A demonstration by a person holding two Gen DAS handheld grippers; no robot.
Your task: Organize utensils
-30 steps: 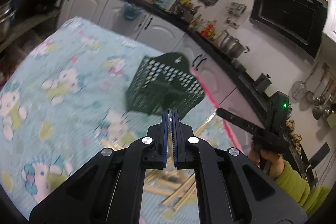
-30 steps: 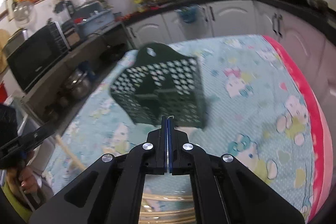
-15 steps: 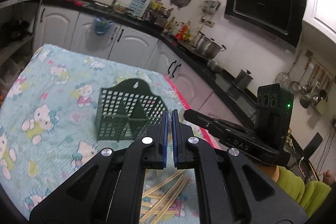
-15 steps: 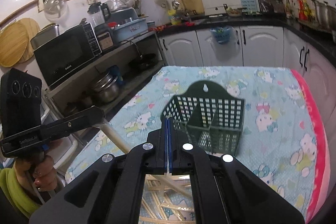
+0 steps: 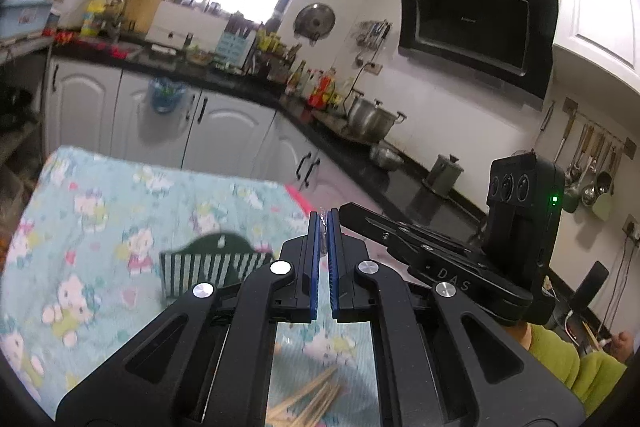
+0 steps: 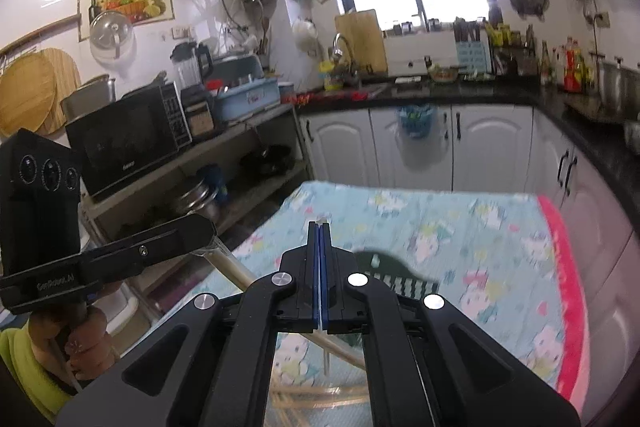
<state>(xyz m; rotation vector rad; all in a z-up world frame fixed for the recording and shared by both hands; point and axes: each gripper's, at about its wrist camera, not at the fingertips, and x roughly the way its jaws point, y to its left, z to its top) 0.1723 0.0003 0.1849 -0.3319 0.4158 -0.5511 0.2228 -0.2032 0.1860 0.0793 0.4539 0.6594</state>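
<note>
both tools rose off bench vs 1 s ago | left tool (image 5: 324, 223) clenched, empty | right tool (image 6: 319, 233) clenched, empty | chopsticks (image 5: 308, 397) loose on bench, near side of green basket (image 5: 208, 263) | sorting not started

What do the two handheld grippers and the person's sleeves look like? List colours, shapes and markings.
Both the left gripper and right gripper are black, with forked arms, silver round bolts and blue-lined jaws. Each carries a boxy black block with three round dials; the right one's shows a green light and "DAS" lettering. The sleeves are lime green.
</note>
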